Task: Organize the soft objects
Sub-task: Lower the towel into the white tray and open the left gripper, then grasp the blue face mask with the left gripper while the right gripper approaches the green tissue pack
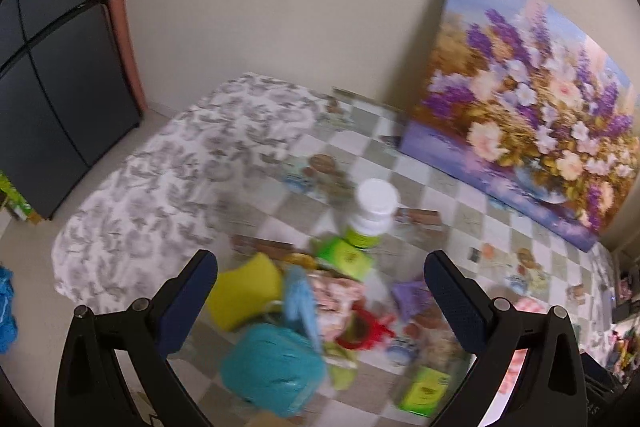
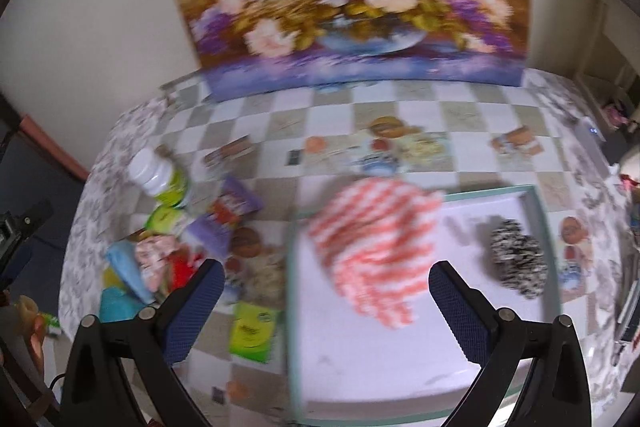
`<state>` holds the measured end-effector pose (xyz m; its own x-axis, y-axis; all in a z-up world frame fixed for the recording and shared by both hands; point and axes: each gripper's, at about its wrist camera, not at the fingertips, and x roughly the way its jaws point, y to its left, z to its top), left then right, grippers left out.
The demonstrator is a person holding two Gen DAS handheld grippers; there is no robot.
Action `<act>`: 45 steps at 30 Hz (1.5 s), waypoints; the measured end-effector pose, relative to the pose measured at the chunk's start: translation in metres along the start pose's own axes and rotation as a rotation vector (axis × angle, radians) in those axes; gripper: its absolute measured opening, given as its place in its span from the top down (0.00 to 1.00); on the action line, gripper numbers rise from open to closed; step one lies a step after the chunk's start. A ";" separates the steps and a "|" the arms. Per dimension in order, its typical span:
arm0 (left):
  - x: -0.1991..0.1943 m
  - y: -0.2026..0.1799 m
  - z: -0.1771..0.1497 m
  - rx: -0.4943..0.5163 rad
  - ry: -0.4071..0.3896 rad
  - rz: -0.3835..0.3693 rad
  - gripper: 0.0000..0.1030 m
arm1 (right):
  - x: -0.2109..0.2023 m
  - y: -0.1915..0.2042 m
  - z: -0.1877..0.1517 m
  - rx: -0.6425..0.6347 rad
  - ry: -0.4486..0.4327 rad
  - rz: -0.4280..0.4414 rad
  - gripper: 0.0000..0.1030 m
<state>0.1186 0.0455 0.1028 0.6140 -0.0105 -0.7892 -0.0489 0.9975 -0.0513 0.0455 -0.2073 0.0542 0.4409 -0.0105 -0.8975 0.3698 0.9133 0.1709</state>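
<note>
A pile of soft items lies on the checked tablecloth: a teal bundle (image 1: 274,367), a yellow sponge (image 1: 246,291), a light blue cloth (image 1: 300,297), a pink patterned cloth (image 1: 338,293) and a red piece (image 1: 366,333). My left gripper (image 1: 320,307) is open and empty above this pile. A shallow white tray with a teal rim (image 2: 400,367) holds a pink-and-white striped fuzzy cloth (image 2: 374,247) and a black-and-white speckled item (image 2: 518,259). My right gripper (image 2: 326,311) is open and empty just above the striped cloth.
A white-capped green bottle (image 1: 370,217) lies by green boxes (image 1: 344,253) (image 1: 426,389) and a purple packet (image 1: 412,297). A large flower painting (image 1: 524,99) leans on the wall behind the table. A dark cabinet (image 1: 52,99) stands at the left.
</note>
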 end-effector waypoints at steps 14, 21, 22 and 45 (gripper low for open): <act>0.069 0.034 -0.015 0.008 0.164 0.010 0.00 | 0.064 0.066 -0.033 -0.114 0.181 0.018 0.00; 0.102 0.027 -0.032 0.031 0.315 0.004 0.00 | 0.092 0.062 -0.054 -0.087 0.291 0.012 0.00; 0.104 0.025 -0.034 0.047 0.323 0.016 0.00 | 0.094 0.062 -0.055 -0.085 0.303 0.011 0.00; 0.124 0.017 -0.040 0.098 0.372 0.036 0.23 | 0.138 0.076 -0.085 -0.174 0.390 -0.090 0.10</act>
<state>0.1625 0.0584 -0.0204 0.2846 0.0175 -0.9585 0.0219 0.9995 0.0248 0.0651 -0.1042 -0.0914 0.0592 0.0308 -0.9978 0.2350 0.9710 0.0440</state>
